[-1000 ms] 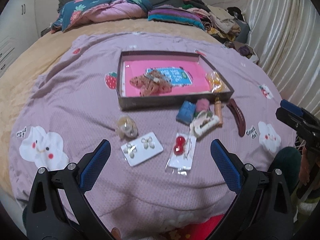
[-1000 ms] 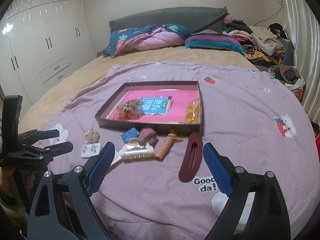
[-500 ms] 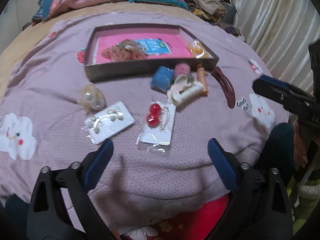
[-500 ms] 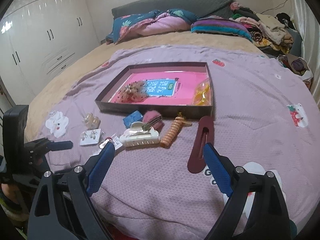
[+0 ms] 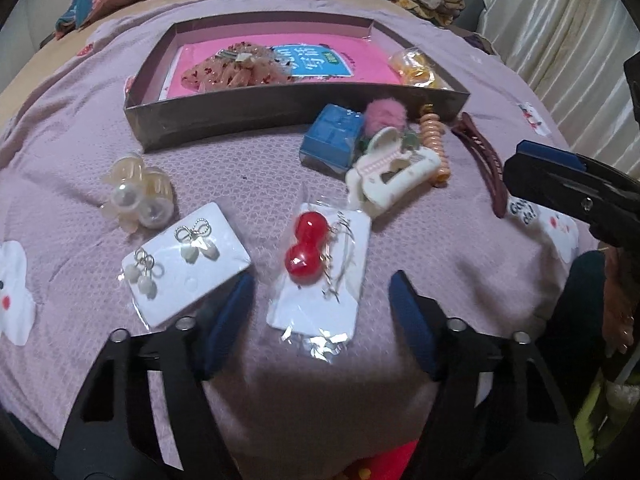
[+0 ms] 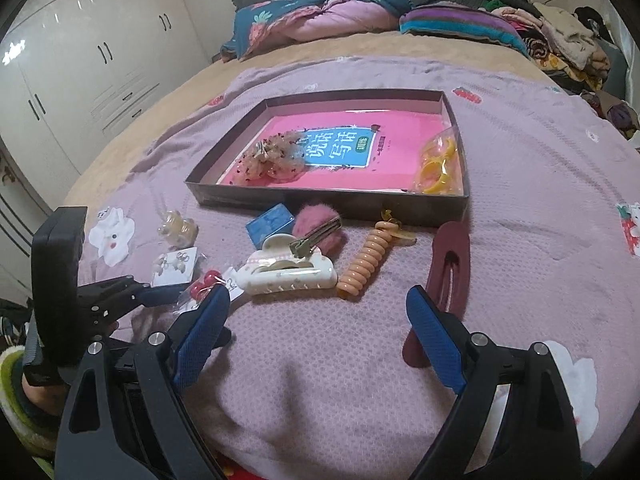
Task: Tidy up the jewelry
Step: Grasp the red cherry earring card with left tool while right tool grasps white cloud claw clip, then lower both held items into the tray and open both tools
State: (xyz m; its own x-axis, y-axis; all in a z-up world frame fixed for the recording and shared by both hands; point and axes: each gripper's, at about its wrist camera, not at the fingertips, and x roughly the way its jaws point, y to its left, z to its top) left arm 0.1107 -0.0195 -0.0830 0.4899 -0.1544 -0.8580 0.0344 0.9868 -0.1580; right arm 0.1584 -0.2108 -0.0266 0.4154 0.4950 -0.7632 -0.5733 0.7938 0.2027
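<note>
Cherry earring packet [image 5: 320, 276] between closing left gripper [image 5: 322, 306], unpinched | right gripper [image 6: 318, 316] spread

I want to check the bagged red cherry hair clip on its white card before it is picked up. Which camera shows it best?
The left wrist view: the bagged red cherry hair clip on its white card lies whole and close, just ahead of the left gripper. The right wrist view shows only a small red bit at its left edge, mostly hidden behind a blue pad.
</note>
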